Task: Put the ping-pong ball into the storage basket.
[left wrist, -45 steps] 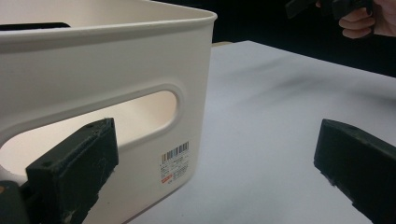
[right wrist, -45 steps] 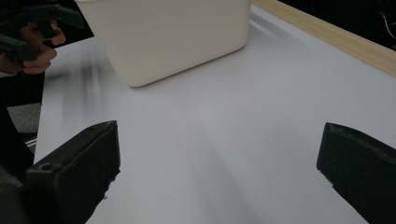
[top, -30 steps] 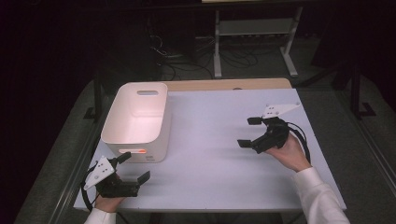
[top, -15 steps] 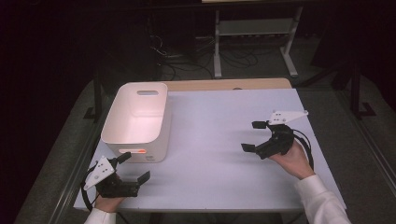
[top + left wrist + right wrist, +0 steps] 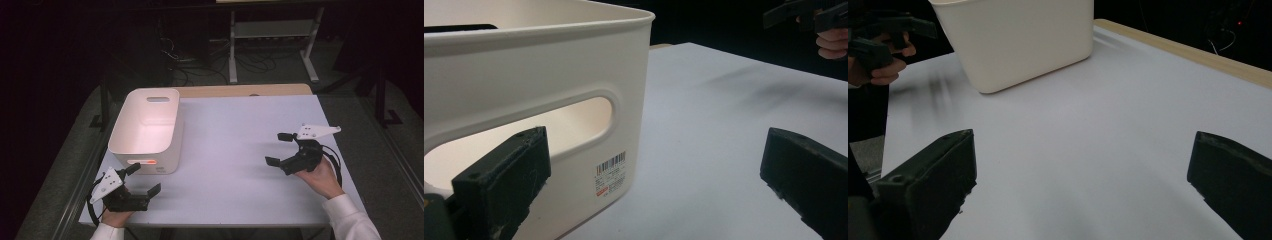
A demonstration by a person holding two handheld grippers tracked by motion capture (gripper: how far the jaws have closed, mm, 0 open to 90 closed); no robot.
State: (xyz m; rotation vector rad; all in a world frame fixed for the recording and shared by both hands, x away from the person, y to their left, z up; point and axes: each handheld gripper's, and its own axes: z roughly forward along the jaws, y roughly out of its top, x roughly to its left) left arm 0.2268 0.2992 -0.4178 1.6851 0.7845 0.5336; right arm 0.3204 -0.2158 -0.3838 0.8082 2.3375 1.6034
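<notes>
**On the white surface: one bin, two grippers, both with nothing held**

At the left of the white surface (image 5: 240,150) stands a white plastic bin (image 5: 145,131), upright and open-topped, with a slot handle in each end wall. Its near end wall carries a small sticker (image 5: 610,173): a barcode over lines of print and a red patch, too small to read. From the high view that sticker is only a faint mark under an orange glow at the handle slot.

The left gripper (image 5: 141,181) sits at the surface's near left corner, just in front of the bin, jaws wide apart with nothing between them. The left gripper view puts one jaw in front of the bin's handle slot, though contact cannot be told.

The right gripper (image 5: 279,148) is held well apart on the right side, jaws wide, nothing held. The right gripper view shows the bin's far wall and a wooden edge strip (image 5: 1193,55).
</notes>
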